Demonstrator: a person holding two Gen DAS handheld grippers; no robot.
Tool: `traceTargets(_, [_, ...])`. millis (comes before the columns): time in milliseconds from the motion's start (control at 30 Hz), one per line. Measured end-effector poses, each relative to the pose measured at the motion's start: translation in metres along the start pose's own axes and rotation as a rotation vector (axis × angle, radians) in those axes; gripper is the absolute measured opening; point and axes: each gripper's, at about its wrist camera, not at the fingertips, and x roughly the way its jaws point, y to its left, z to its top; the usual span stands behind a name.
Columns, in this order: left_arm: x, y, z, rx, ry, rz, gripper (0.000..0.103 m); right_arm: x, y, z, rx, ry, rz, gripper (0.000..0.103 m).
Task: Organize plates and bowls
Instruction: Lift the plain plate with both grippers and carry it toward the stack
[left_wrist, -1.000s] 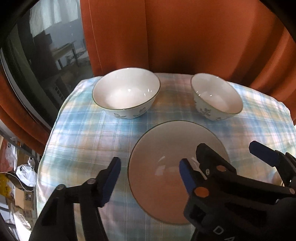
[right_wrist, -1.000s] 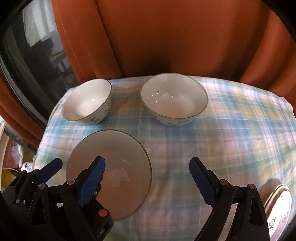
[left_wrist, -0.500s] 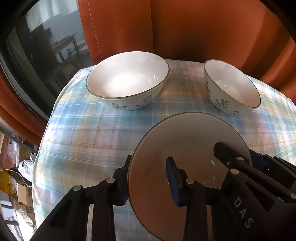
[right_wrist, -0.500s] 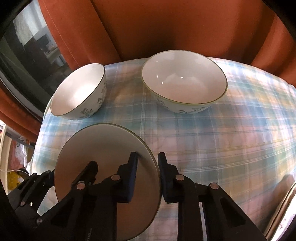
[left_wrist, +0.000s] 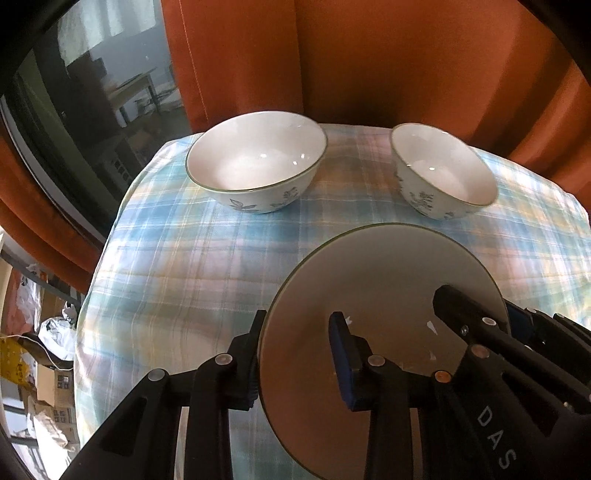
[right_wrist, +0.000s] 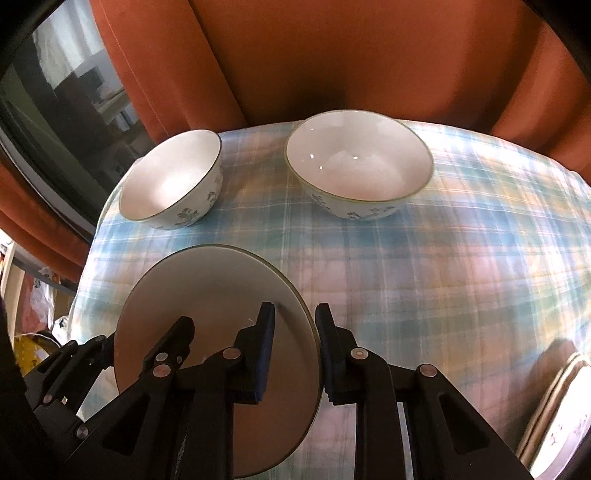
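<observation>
A plain beige plate with a dark rim (left_wrist: 384, 280) (right_wrist: 207, 295) is held above the checked tablecloth (left_wrist: 207, 266) by both grippers. My left gripper (left_wrist: 299, 354) is shut on its left rim. My right gripper (right_wrist: 295, 347) is shut on its right rim. Two white bowls with blue leaf prints stand behind it: a wide bowl (left_wrist: 256, 166) (right_wrist: 358, 162) and a smaller, deeper bowl (left_wrist: 443, 173) (right_wrist: 170, 181).
Orange curtains (left_wrist: 369, 66) hang behind the table, with a dark window (left_wrist: 74, 92) at left. Another patterned plate (right_wrist: 557, 421) sits at the near right table edge. Boxes and bags (left_wrist: 37, 362) lie on the floor at left.
Both grippers went from open beside the plate to shut on its opposite rims. The plate then rose off the cloth and both views pulled back a little.
</observation>
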Motion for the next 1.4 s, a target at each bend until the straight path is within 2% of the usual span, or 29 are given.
traceTargets(467, [-0.052, -0.05, -0.044, 0.059, -0.025, -0.088, 0.032, -0.069, -0.039, -0.051, 0.064, -0.043, -0.09, 0.026])
traceTargets(900, [-0.072, -0.109, -0.093, 0.065, -0.007, -0.047, 0.032, -0.098, -0.096, -0.104, 0.03, -0.027, -0.07, 0.026])
traceTargets(1100, [-0.064, -0.136, -0.116, 0.047, 0.013, -0.017, 0.032, -0.094, -0.125, -0.123, 0.006, -0.012, -0.042, 0.026])
traceTargets(1400, [-0.055, -0.163, -0.127, 0.045, 0.042, 0.023, 0.032, -0.083, -0.157, -0.134, 0.001, 0.022, -0.005, 0.026])
